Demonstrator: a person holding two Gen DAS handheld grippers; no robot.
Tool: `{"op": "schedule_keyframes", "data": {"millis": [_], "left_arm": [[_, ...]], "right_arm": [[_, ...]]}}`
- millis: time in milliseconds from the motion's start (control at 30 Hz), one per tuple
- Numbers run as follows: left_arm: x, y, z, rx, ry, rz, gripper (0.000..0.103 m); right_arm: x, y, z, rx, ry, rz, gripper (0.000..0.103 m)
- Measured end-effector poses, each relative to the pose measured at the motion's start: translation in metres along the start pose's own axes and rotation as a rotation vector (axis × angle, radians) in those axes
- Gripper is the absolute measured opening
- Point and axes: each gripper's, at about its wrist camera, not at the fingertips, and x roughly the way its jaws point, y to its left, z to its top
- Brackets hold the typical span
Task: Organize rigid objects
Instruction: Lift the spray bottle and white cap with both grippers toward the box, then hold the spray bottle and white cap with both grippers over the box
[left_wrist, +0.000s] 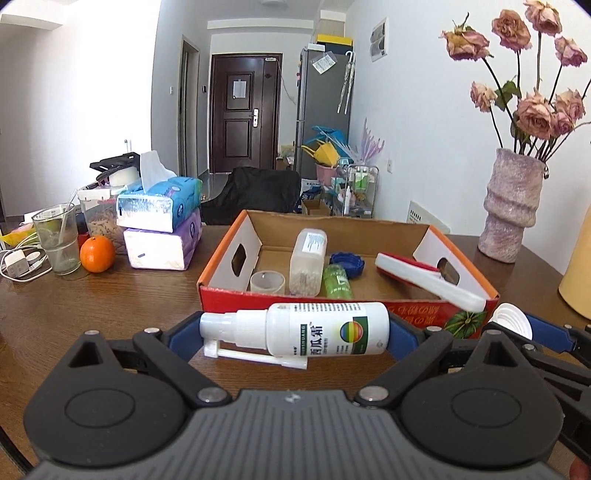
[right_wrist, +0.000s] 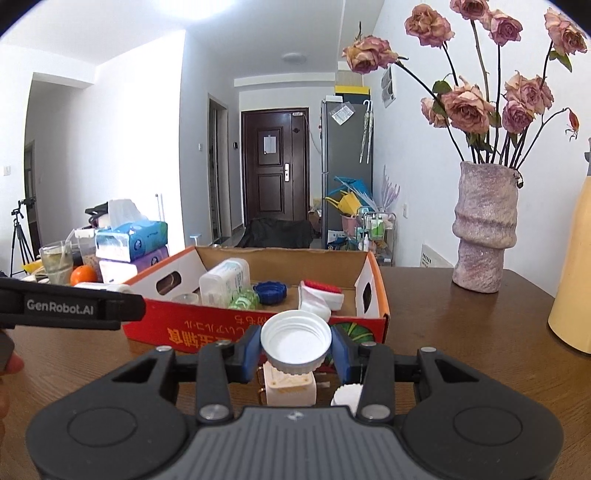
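On the counter (left_wrist: 110, 302) stands the cardboard box (left_wrist: 369, 310), already holding several small items. Just before it, the left claw (left_wrist: 295, 332) is clamped end to end on a white spray bottle (left_wrist: 325, 328): light, stiff, slick plastic, probably safer held across its body. The right claw (right_wrist: 295, 349), narrowly open, pinches a light, rigid white cap (right_wrist: 295, 343) by its rim.

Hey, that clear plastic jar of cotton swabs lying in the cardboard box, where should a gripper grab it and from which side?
Probably the jar around its mid-body, coming from above, fingers across its width. It lies on its side lengthwise in the box, with the tape roll and green bottle close beside it, so there is little room low down.
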Motion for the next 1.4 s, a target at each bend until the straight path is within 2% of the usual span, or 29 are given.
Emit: {"op": "schedule_keyframes", "data": {"millis": [600, 1400], "left_arm": [[0.010, -0.008, 0.037, -0.054, -0.066, 0.004, 0.098], [0.065, -0.014, 0.063, -0.053, -0.072, 0.020, 0.099]], "right_arm": [[0.009, 0.001, 0.029, 0.000, -0.061, 0.000, 0.039], [0.079, -0.010, 0.052, 0.000, -0.039, 0.009, 0.039]]}}
